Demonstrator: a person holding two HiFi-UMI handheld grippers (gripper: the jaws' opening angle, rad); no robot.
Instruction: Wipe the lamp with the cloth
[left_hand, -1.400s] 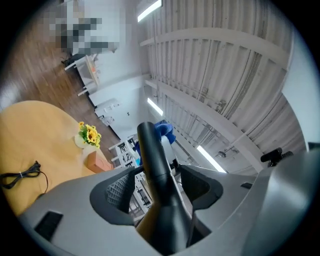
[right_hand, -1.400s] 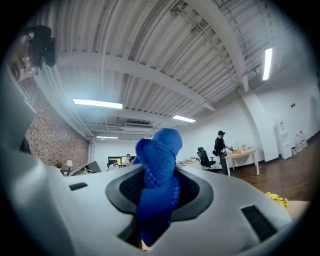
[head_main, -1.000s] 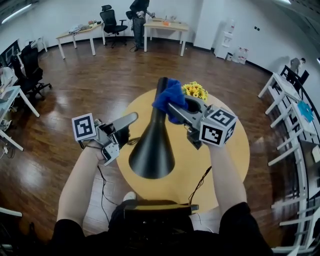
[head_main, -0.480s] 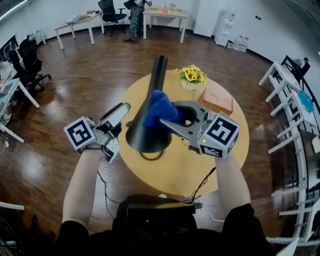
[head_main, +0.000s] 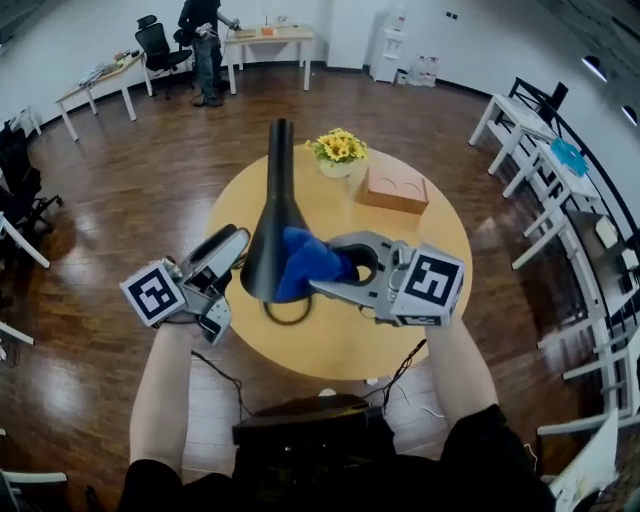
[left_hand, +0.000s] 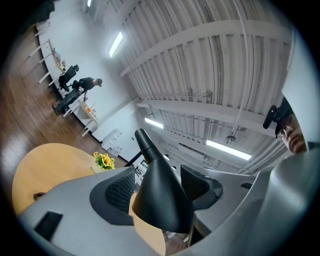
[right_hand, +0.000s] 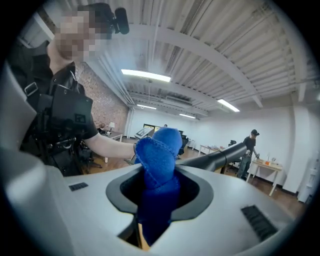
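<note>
The black lamp (head_main: 268, 245) has a cone shade and a thin neck that rises toward the far side of the round table (head_main: 430, 235). My left gripper (head_main: 232, 243) is at the shade's left side. In the left gripper view the shade (left_hand: 160, 197) fills the gap between both ribbed pads (left_hand: 121, 189), so the left gripper (left_hand: 157, 186) is shut on it. My right gripper (head_main: 312, 277) is shut on a bunched blue cloth (head_main: 303, 262), which lies against the shade's right side near its rim. In the right gripper view the cloth (right_hand: 157, 160) stands up between the jaws, with the lamp neck (right_hand: 220, 157) just behind it.
A pot of yellow flowers (head_main: 336, 150) and a flat wooden box (head_main: 394, 190) sit at the table's far side. A dark cable loop (head_main: 288, 313) lies under the shade. White desks (head_main: 520, 120) line the right wall. A person (head_main: 205, 40) stands at a far desk.
My right gripper has slid the blue cloth from the lamp's upper neck down to the wide lower part of the shade. The left gripper has shifted a little left and rolled, staying by the shade.
</note>
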